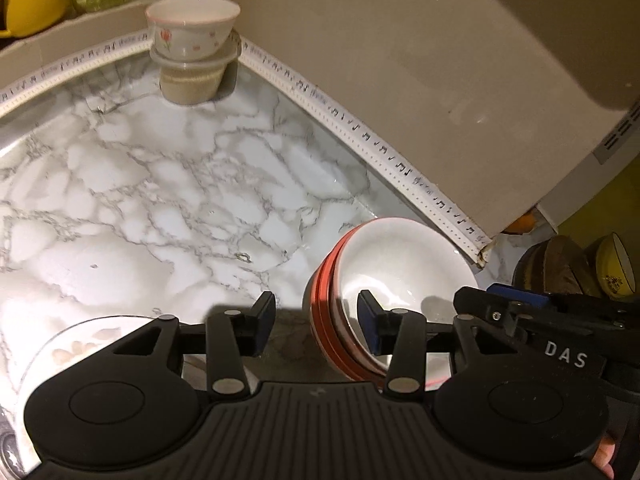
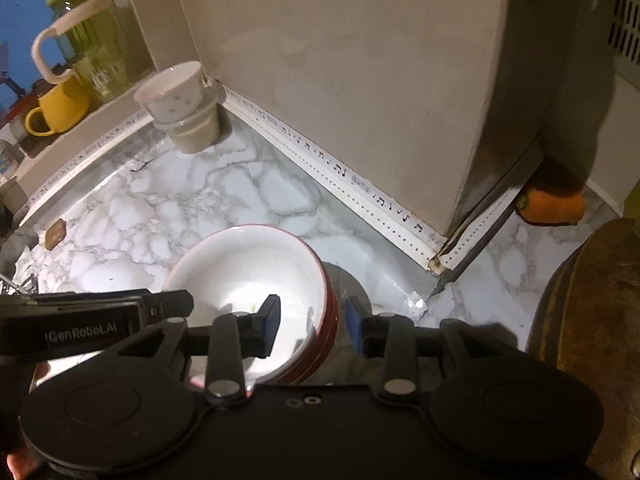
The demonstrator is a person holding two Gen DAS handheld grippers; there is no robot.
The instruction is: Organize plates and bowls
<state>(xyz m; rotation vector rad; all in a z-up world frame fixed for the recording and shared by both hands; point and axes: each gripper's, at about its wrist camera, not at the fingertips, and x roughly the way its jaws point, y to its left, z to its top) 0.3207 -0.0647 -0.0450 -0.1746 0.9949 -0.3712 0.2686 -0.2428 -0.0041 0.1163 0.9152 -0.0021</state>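
Left wrist view: red-rimmed bowl stack (image 1: 384,292) sat on the marble surface (image 1: 168,184), near the wall trim, tilted in the fisheye. Looked like several bowls nested, white insides, red outsides. Left tongs (image 1: 316,326) spread, straddling the stack's near-left rim; pads not pressing, nothing pinched. Right tongs (image 2: 312,322) likewise spread, astride the opposite rim, one pad inside the bowl, one outside, gap visible on both. Read as just-released stack, not a grip.

Further out: second stack in the back corner, floral bowl (image 1: 192,28) nested on a clear container (image 1: 196,64) and a beige cup (image 1: 190,86). Patterned plate (image 1: 80,344) partly hidden under the left tongs, low left. Yellow bowl (image 1: 614,266) and a dark round item at far right, not yet grouped. Orange (image 2: 554,206) tucked beneath the appliance; yellow mug (image 2: 60,110) and green pitcher (image 2: 86,36) on the ledge.

Judged progress: roughly mid-task. Bowls stacked in two groups; plate and yellow bowl apparently still to sort.
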